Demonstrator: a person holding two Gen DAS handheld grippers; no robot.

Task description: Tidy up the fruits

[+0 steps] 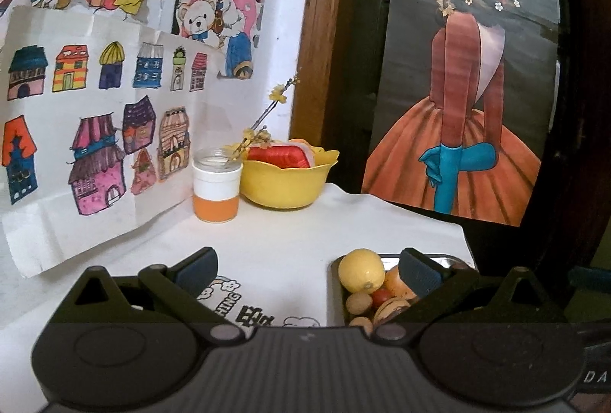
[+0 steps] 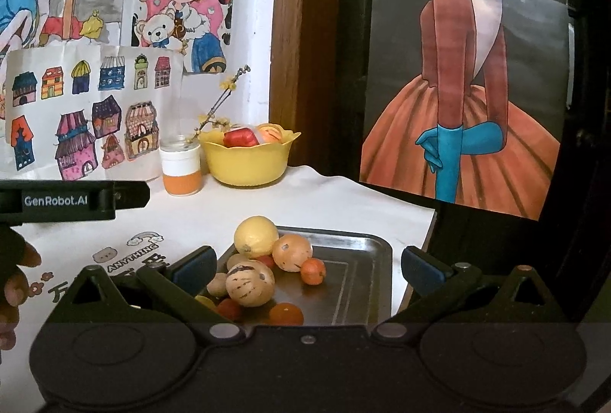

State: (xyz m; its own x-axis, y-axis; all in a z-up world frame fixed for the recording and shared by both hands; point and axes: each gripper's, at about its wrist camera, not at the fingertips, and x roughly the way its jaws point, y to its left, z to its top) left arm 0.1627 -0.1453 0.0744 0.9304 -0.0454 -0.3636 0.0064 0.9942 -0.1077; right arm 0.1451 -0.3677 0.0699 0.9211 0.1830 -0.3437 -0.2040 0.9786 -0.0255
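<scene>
Fruits on a metal tray [image 2: 355,245] and in a yellow bowl [image 2: 248,164].
A lemon [image 2: 255,235], a tan striped fruit [image 2: 249,284] and small orange-red fruits [image 2: 313,271] cluster at the tray's left; the bowl, well behind, holds a red piece [image 2: 240,138].

I see bare cloth [image 2: 244,201] between the tray [image 2: 366,260] and the yellow bowl [image 2: 248,161], so there's room there. The jar [image 2: 181,168] touches the bowl's left side. The tray's right half is bare; fruit [image 2: 267,260] crowds its left.

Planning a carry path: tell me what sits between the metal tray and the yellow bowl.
Nothing: in the right wrist view, only bare white tablecloth lies between the metal tray and the yellow bowl.
</scene>
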